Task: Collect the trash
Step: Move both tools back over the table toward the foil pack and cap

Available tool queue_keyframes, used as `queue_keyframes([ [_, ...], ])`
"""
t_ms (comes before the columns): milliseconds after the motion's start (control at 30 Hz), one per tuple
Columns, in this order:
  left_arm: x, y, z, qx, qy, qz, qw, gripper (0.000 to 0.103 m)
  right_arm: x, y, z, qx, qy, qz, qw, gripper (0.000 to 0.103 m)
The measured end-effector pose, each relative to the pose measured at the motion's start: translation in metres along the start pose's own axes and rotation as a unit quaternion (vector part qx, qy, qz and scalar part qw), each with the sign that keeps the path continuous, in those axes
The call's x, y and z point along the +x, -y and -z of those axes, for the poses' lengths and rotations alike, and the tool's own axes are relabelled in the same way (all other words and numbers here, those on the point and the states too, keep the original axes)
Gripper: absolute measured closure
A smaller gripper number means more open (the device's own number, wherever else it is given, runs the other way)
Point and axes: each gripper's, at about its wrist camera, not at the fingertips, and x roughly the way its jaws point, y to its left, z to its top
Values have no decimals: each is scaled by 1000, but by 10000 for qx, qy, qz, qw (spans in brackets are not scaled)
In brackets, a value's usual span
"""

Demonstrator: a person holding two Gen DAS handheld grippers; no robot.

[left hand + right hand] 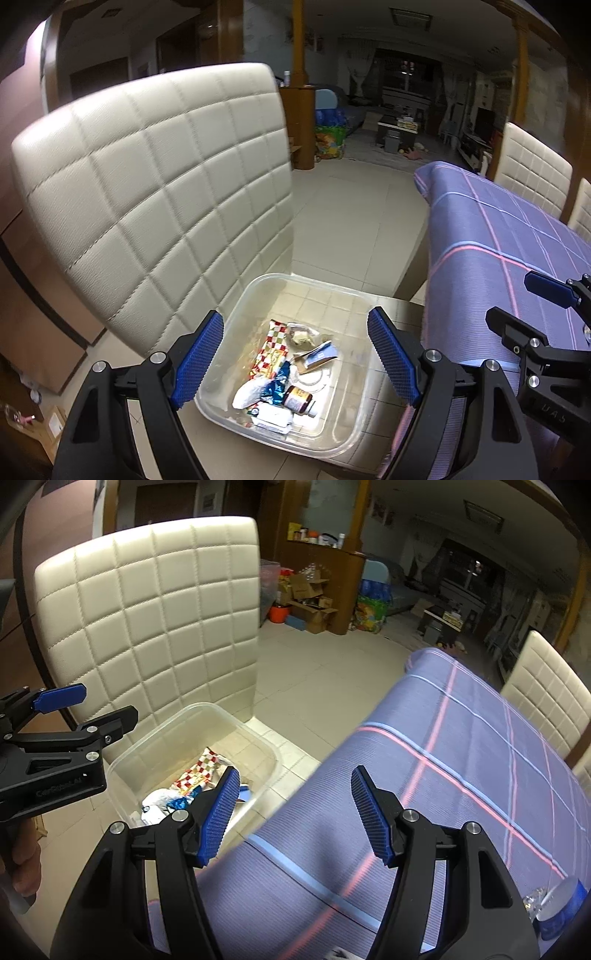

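Observation:
A clear plastic bin [255,291] stands on the seat of a cream quilted chair [147,192]. In it lie trash items: a red-and-white checked wrapper [271,349], a blue foil wrapper [277,386], a small brown bottle [299,400] and white packets [275,419]. My left gripper [295,363] is open and empty, just above the bin. My right gripper [293,818] is open and empty above the edge of the purple checked tablecloth [461,775], to the right of the bin [162,734]. The right gripper also shows in the left wrist view [517,306].
A blue-rimmed object [561,904] with clear wrapping lies on the tablecloth at the lower right. More cream chairs [546,686] stand behind the table. Tiled floor [354,221] lies beyond, with cardboard boxes [310,594] and living-room furniture at the back.

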Motion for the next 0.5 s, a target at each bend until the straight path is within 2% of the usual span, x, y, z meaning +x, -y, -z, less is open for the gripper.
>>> queue_keyframes([
  [233, -7, 41, -5, 346, 57, 182, 9992, 25, -16, 36, 18, 249, 51, 190, 9995, 39],
  [500, -19, 105, -9, 864, 183, 432, 9952, 24, -39, 88, 38, 603, 116, 475, 9970, 39],
])
